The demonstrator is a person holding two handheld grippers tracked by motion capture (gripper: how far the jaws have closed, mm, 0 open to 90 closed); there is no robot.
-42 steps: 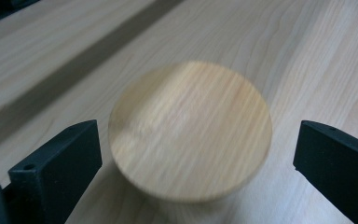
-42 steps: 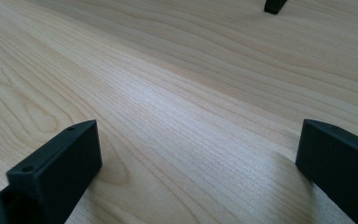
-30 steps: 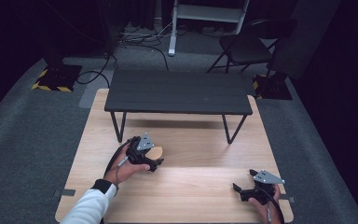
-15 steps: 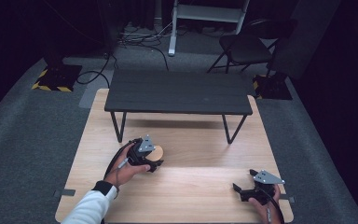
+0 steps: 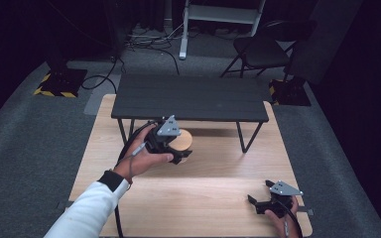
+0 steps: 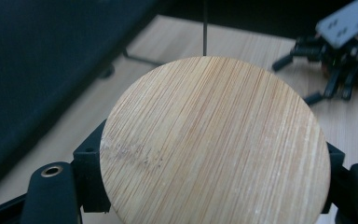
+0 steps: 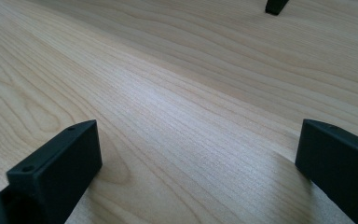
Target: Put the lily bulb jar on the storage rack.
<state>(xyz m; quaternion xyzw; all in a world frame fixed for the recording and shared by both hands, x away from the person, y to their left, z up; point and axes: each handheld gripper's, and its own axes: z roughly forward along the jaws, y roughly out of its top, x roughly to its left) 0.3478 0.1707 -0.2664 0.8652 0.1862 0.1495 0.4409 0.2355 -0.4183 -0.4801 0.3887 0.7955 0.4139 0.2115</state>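
A round bamboo disc (image 5: 183, 140) hangs above the light wooden tabletop (image 5: 203, 198), just in front of a low black table (image 5: 188, 96). My left gripper (image 5: 180, 150) is shut on it. In the left gripper view the disc (image 6: 214, 140) lies flat between the two black jaws of the left gripper (image 6: 212, 186), which press on its left and right edges. My right gripper (image 5: 259, 193) rests on the tabletop at the near right. Its jaws stand wide apart in the right gripper view (image 7: 196, 154), with bare wood between them. It shows farther off as the right gripper (image 6: 338, 56) too.
The low black table stands on thin black legs (image 5: 248, 136) across the far half of the tabletop. Grey carpet (image 5: 34, 139) surrounds it. A folding chair (image 5: 263, 49) and cables (image 5: 144, 42) lie beyond. A cable trails from the left gripper down the near left.
My left hand has risen off the tabletop with the bamboo disc in the gripper, towards the black table's front edge. The right gripper has stayed where it was.
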